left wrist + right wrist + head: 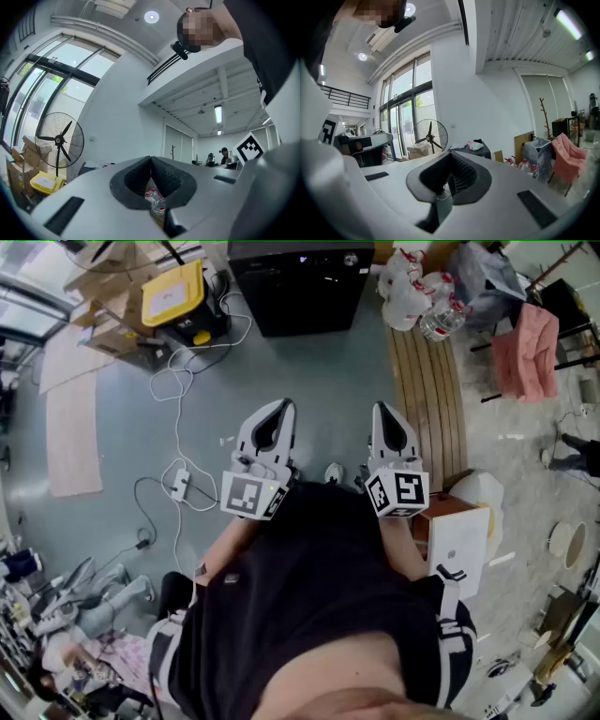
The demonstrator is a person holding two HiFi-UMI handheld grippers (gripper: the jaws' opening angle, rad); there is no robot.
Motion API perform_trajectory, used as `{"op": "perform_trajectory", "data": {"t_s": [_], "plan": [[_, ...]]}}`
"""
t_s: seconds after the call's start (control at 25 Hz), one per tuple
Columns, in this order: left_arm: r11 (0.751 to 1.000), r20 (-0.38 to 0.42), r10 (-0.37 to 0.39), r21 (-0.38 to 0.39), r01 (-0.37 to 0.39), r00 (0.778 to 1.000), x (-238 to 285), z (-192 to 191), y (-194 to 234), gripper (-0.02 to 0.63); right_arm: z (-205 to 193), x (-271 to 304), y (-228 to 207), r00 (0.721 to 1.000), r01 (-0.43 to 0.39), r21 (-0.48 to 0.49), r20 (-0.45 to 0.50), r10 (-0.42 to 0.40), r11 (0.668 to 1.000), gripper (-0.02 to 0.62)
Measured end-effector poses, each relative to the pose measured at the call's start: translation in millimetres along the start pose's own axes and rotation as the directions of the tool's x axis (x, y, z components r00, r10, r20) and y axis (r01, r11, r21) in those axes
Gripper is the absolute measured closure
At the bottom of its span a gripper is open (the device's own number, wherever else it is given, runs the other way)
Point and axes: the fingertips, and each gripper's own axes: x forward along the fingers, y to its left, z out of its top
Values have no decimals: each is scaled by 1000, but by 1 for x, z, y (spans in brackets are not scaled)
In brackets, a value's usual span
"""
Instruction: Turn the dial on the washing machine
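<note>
- Two grippers are held side by side just in front of the person's dark shirt (319, 615), both pointing away over the grey floor (328, 381).
- Left gripper (284, 405): its jaws are pressed together at the tips with nothing between them.
- Right gripper (382, 409): its jaws are likewise pressed together and hold nothing.
- Just right of the right gripper stands a white box (459, 540). To the left, a white cable with an adapter (178, 486) trails over the floor.
- Ahead on the right lies a slatted wooden board (431, 399), with a cluster of water bottles (417, 292) at its far end and a pink chair (527, 352) beyond.
- Far left sits a yellow-lidded case (173, 293).
- Straight ahead, well apart from both grippers, stands a black appliance (300, 282). Only bare floor lies between it and them, and its dial is too small to pick out.
- Only the gripper views show the room upright: a standing fan (60, 139) before tall windows (47, 84), and a coat stand (546, 117) against the far wall.
- The right gripper view shows a dark cabinet (476, 151) with pale bundles on top, just above the jaw tips. I cannot tell whether it is the same appliance.
- The left gripper view alone shows a second person (225, 154) far back in the room.
</note>
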Motion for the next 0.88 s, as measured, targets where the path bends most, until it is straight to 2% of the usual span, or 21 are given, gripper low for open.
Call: {"op": "perform_trajectory", "data": {"t_s": [0.36, 0.56, 0.6, 0.68, 0.88], "plan": [[1000, 3, -7, -6, 7, 1000, 0, 2, -3, 584, 6, -3, 0, 1000, 2, -2, 13, -2, 1000, 572], [1000, 7, -11, -10, 12, 1000, -4, 2, 2, 584, 13, -2, 6, 998, -15, 27, 66, 14, 1000, 567], [1000, 5, -11, -13, 11, 1000, -4, 2, 4, 584, 12, 1, 7, 998, -21, 35, 65, 19, 999, 554], [1000, -3, -10, -15, 10, 1000, -7, 0, 11, 584, 6, 8, 10, 999, -17, 41, 41, 15, 999, 474], [1000, -11, -6, -25, 6, 1000, -15, -2, 38, 584, -7, 31, 24, 1000, 1, 47, 5, -1, 999, 457]]}}
